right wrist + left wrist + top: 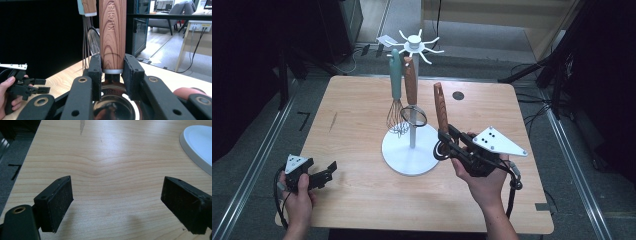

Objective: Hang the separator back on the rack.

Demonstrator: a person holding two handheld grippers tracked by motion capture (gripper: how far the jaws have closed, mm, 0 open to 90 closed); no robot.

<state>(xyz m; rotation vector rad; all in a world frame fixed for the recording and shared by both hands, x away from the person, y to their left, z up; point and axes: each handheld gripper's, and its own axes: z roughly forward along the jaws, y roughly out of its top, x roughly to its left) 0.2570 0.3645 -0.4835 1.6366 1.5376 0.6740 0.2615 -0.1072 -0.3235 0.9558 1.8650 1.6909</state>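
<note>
A white utensil stand (413, 47) rises from a round base (402, 157) at the table's middle. A teal-handled whisk (396, 95) and a wood-handled strainer (411, 85) hang from its hooks. Just right of the base, my right gripper (446, 140) is shut on a third utensil, whose wooden handle (441, 106) stands upright. The right gripper view shows the jaws clamped at the handle's lower end (112, 32), above a round metal head (115, 105). My left gripper (328, 171) rests open at the front left, with bare wood between its jaws (117, 200).
The wooden table (357, 115) has a small dark round hole (458, 95) at the back right. The stand's white base (197, 145) lies to the right, ahead of the left gripper. Dark floor and metal rails surround the table.
</note>
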